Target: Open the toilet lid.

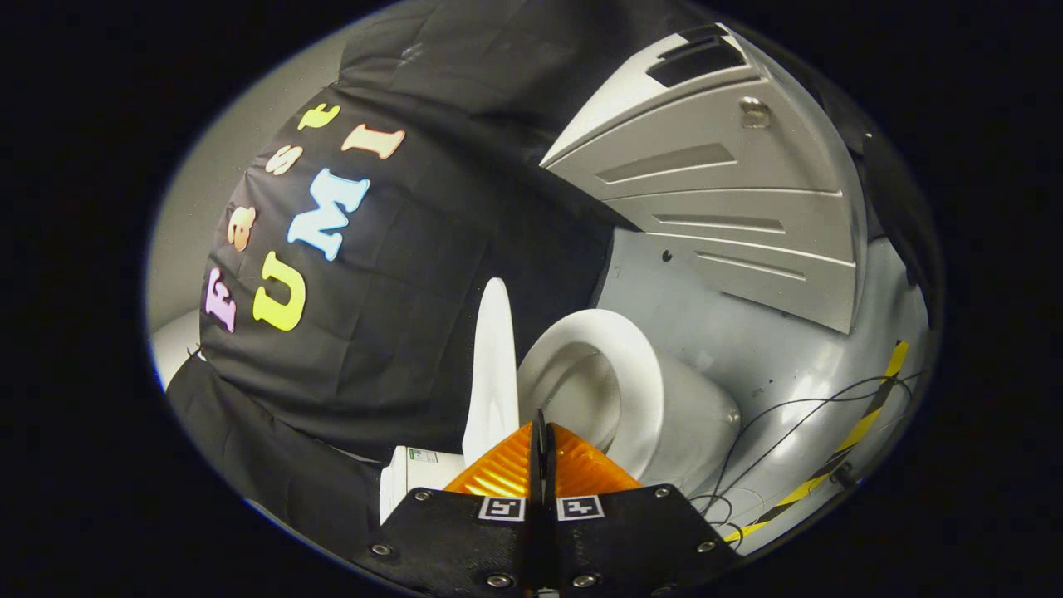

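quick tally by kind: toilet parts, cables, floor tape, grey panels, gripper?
Toilet lid, raised: 1
Toilet seat on bowl: 1
Grey ribbed panel: 1
Yellow-black tape strip: 1
Black cable bundle: 1
Hand-held gripper, fingers together, holding nothing: 1
Total: 6

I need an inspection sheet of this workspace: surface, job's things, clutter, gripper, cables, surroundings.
Surface: grey floor, scuffed, with a yellow-black tape strip.
Job's things: toilet just ahead of the fingers; lid raised away from the seat, bowl exposed.
Clutter: white box beside the toilet.
Gripper: gripper fingers together, nothing between them, close to the lid's edge; contact cannot be told.
Cables: thin black cables loose on the floor beside the toilet.
Surroundings: black cloth wall; grey ribbed panel.
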